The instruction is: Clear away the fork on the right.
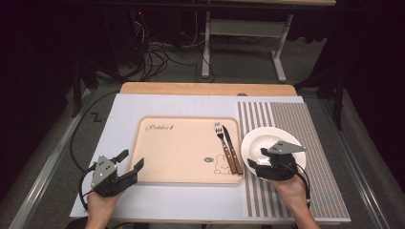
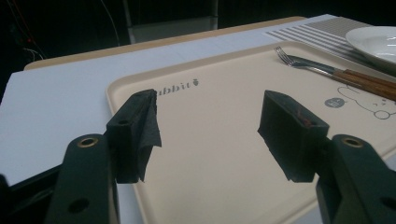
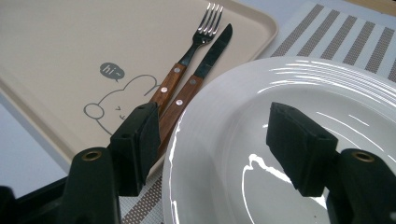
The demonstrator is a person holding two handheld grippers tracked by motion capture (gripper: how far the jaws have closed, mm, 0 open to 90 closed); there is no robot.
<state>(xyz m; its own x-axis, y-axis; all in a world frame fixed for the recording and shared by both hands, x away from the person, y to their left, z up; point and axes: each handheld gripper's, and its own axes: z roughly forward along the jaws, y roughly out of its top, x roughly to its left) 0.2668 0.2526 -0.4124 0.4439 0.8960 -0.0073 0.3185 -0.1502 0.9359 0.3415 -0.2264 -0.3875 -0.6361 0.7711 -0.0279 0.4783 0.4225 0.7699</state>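
White table, fork and knife lengthwise on tray, tips away, both grippers wide

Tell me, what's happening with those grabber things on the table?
A person holds a gripper in each hand. The right gripper hangs open over a white plate on a striped placemat, gripping nothing. The left gripper sits open at the corner of a beige tray. A fork and knife lie side by side on the tray.

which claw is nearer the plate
Right. The right claw hangs open over the white plate's near edge; the left claw sits open across the tray, at its near-left corner.
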